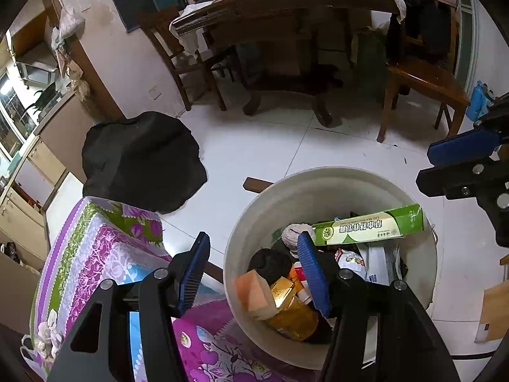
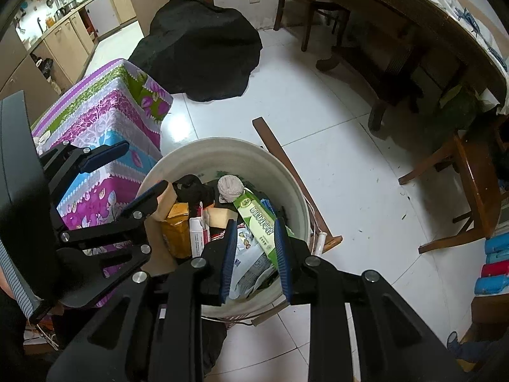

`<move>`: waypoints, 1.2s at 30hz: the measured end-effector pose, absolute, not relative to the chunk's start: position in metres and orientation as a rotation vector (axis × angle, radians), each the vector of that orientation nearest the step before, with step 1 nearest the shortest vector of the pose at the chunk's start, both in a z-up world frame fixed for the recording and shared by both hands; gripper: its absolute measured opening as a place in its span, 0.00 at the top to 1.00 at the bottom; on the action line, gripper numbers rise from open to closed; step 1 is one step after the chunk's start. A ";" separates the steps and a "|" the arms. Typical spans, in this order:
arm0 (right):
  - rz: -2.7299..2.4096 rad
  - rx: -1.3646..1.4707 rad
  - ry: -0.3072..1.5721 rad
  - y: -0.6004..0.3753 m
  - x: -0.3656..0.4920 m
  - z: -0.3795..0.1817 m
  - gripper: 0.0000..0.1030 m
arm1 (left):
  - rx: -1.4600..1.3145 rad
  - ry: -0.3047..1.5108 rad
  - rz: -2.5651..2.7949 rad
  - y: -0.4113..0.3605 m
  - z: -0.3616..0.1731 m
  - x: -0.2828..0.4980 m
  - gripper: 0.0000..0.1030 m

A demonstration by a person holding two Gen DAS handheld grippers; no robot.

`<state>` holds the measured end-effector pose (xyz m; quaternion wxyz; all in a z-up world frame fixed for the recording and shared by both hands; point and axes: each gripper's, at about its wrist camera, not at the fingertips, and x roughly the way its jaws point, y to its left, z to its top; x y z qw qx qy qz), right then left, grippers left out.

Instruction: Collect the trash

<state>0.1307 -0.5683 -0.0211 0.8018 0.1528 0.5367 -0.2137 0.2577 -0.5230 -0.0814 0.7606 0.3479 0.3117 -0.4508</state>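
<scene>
Clearly both claws hang over the white bucket (image 1: 318,191), which stands on the tiled floor (image 1: 270,146) just beside a seat draped in floral cloth (image 1: 105,248) and serves as the bin for the trash. The left claw (image 1: 257,273) is spread wide with nothing between its blue pads, one finger over the cloth and the other over the bucket's mouth. The right claw (image 2: 256,254) is open by a narrower gap and also grips nothing (the rubbish seen between its fingers lies lower, inside the bucket). A green carton (image 1: 369,226) leans across the heap near the rim, among an orange box (image 1: 254,293), a gold packet (image 1: 283,293), white wrappers (image 2: 251,261) and a grey wad (image 2: 230,187). Judging by the empty fingers poised above the opening, both loads look dropped, and each claw seems free to fetch more.
</scene>
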 end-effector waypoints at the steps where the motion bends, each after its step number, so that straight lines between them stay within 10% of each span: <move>1: -0.464 0.326 1.134 -0.567 0.130 -0.019 0.78 | 0.756 0.677 -0.980 -0.523 -0.080 0.257 0.43; 24: -0.229 0.211 0.736 -0.430 0.173 -0.016 0.73 | 0.486 0.618 -0.599 -0.271 -0.074 0.333 0.43; 28: -0.287 0.262 0.588 -0.398 0.135 -0.014 0.41 | 0.472 0.538 -0.591 -0.236 -0.073 0.307 0.30; 36: -0.501 0.100 0.484 -0.351 0.062 -0.001 0.10 | 0.359 0.372 -0.723 -0.228 -0.058 0.225 0.08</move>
